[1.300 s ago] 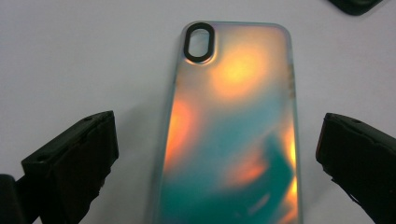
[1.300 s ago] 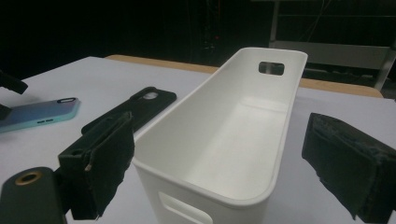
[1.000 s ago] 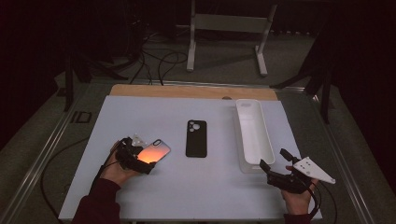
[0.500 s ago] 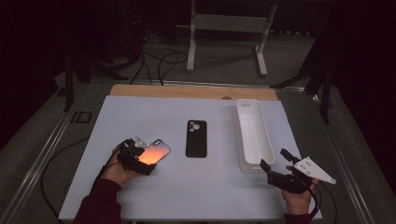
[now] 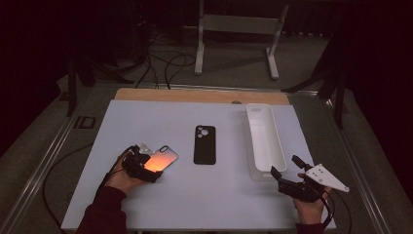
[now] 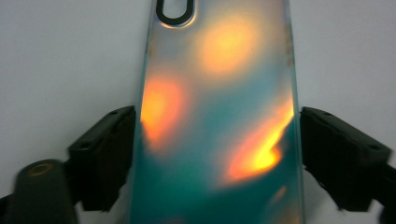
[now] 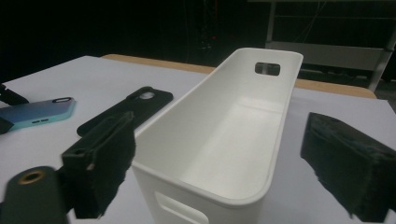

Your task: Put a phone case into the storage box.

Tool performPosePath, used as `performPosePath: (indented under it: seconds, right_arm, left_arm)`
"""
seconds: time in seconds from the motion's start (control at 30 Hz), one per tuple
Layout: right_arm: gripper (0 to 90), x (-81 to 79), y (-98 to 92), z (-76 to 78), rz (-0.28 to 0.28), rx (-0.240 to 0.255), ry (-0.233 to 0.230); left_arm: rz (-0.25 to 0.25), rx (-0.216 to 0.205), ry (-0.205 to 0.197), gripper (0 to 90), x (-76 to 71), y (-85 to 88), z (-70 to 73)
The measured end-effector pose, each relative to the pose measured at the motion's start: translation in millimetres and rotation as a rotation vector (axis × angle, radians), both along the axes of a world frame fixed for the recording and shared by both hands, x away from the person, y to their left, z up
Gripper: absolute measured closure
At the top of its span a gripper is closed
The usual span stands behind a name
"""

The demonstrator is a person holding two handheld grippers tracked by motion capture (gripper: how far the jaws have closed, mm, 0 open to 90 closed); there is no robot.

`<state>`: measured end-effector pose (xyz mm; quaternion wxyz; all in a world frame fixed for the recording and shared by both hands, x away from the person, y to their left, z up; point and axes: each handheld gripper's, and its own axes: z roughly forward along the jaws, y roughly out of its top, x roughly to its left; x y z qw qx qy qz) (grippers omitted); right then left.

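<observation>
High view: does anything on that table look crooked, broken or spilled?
Nothing is spilled or broken. The shiny phone case lies slanted between the left gripper's fingers, unlike the straight black case and white bin.

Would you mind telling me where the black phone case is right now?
In the high view, the black case lies flat mid-table, between the iridescent case at the left gripper and the white bin.

Dim room, black toward the upper corners of the high view; only the pale desk (image 5: 146, 122) is lit from above. In the left gripper view, orange glare patches shine on the glossy phone case (image 6: 219, 116), with blurred black tongs at the bottom edge.
</observation>
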<state>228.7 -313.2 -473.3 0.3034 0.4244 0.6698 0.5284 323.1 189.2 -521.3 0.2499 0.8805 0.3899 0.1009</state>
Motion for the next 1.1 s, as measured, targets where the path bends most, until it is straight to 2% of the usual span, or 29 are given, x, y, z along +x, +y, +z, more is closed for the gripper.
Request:
performPosePath:
  seconds: [0.3,0.43,0.47,0.77,1.1]
  right_arm:
    - [10.5,0.3,-1.1,-0.2,-0.001,0.003,0.003]
    - [10.5,0.8,-0.8,-0.6,0.002,0.003,0.006]
    - [10.5,0.9,-0.6,-0.8,0.002,0.003,0.006]
    - [10.5,2.2,0.7,-0.5,0.014,0.005,0.015]
    - [10.4,4.2,4.5,0.1,0.028,-0.003,0.025]
  left_arm:
    - [0.001,0.005,-0.015,17.3,-2.0,-1.1,2.0]
    - [0.004,-0.012,-0.031,17.3,-3.2,-0.3,5.6]
    - [0.011,-0.019,-0.047,17.3,-3.9,1.3,9.2]
    - [0.027,-0.034,-0.098,17.2,-7.0,3.6,22.3]
    - [0.052,-0.072,-0.160,17.2,-10.0,5.1,36.3]
